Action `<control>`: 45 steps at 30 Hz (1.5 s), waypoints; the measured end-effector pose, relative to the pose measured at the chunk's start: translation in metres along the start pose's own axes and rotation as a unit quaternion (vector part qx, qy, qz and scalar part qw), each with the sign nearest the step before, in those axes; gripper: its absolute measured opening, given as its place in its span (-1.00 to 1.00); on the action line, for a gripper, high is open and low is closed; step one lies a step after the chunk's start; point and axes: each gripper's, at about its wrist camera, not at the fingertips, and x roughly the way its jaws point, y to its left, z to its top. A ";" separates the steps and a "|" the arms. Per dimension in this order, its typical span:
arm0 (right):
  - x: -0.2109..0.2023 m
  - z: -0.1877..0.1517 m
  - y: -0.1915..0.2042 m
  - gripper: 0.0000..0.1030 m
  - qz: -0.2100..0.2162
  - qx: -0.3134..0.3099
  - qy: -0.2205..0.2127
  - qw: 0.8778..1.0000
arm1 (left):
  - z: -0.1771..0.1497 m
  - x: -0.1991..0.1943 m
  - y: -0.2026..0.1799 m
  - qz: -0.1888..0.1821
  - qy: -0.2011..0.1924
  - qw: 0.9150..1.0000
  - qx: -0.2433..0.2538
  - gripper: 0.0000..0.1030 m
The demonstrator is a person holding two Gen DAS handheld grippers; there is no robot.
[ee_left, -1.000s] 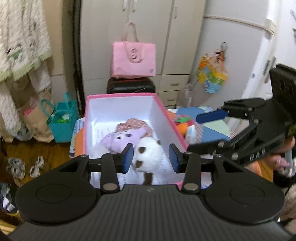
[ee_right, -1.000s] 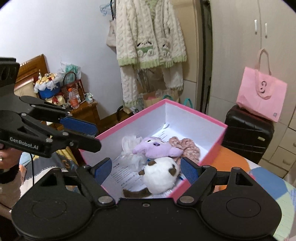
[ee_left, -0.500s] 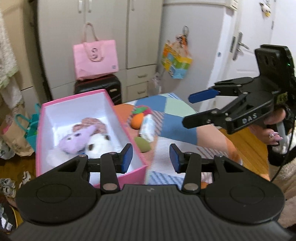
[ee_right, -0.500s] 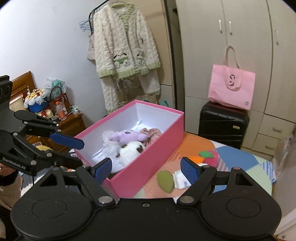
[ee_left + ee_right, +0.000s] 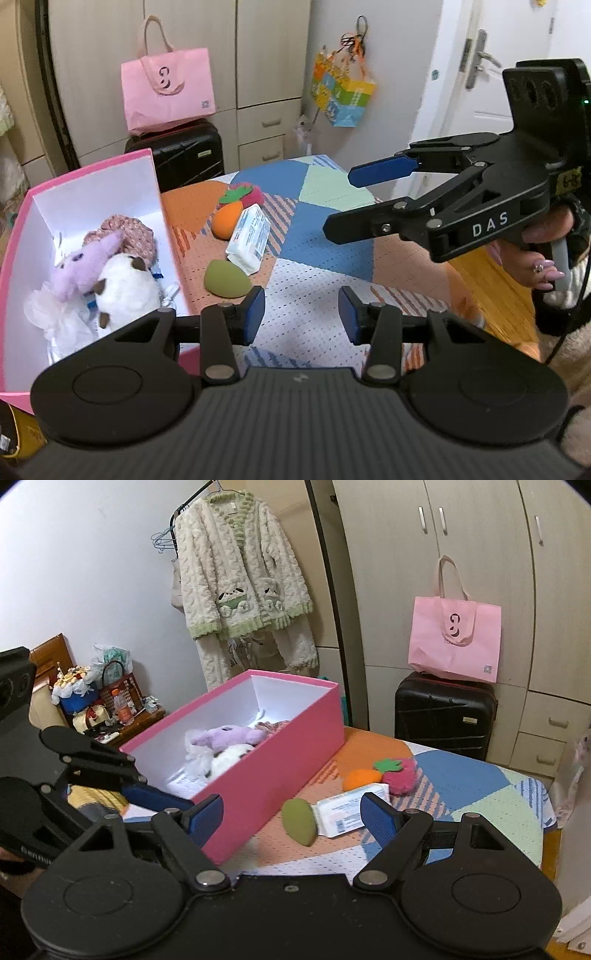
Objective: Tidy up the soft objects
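Note:
A pink box [image 5: 92, 170] with white inside stands at the table's left; it holds a purple plush [image 5: 88, 258], a white plush [image 5: 125, 291] and a floral fabric piece [image 5: 129, 236]. To its right on the patchwork cloth lie a green egg-shaped sponge [image 5: 227, 278], a white tissue pack [image 5: 249, 236], an orange sponge [image 5: 225, 221] and a red strawberry plush [image 5: 245, 194]. My left gripper [image 5: 301, 314] hovers over the cloth just right of the green sponge, narrowly open and empty. My right gripper [image 5: 351, 201] hangs wide open above the cloth; from its own camera the right gripper [image 5: 291, 818] frames the green sponge [image 5: 299, 821] and tissue pack [image 5: 347, 812].
A black suitcase [image 5: 177, 155] with a pink bag [image 5: 168, 88] stands behind the table against the wardrobe. A door [image 5: 491, 74] is at the right, with wooden floor below. A fluffy cardigan [image 5: 240, 572] hangs behind the box, and a cluttered nightstand [image 5: 110, 709] stands at the left.
Both grippers have swung away from over the pink box towards the right and slightly down; the sponges, tissue pack and strawberry on the cloth are now in front of them.

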 end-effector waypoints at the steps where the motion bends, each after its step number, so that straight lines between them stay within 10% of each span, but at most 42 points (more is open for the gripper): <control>1: 0.003 -0.002 -0.004 0.65 -0.001 -0.002 -0.002 1.000 | 0.000 0.005 -0.003 0.008 0.000 1.000 0.001 -0.17; 26: 0.107 -0.018 -0.064 0.65 0.039 -0.039 0.043 0.998 | -0.008 0.110 -0.041 0.240 -0.035 0.970 0.034 -0.13; 45: 0.149 -0.014 -0.070 0.84 0.035 -0.052 0.103 0.993 | -0.017 0.155 -0.040 0.333 -0.002 0.941 0.054 -0.07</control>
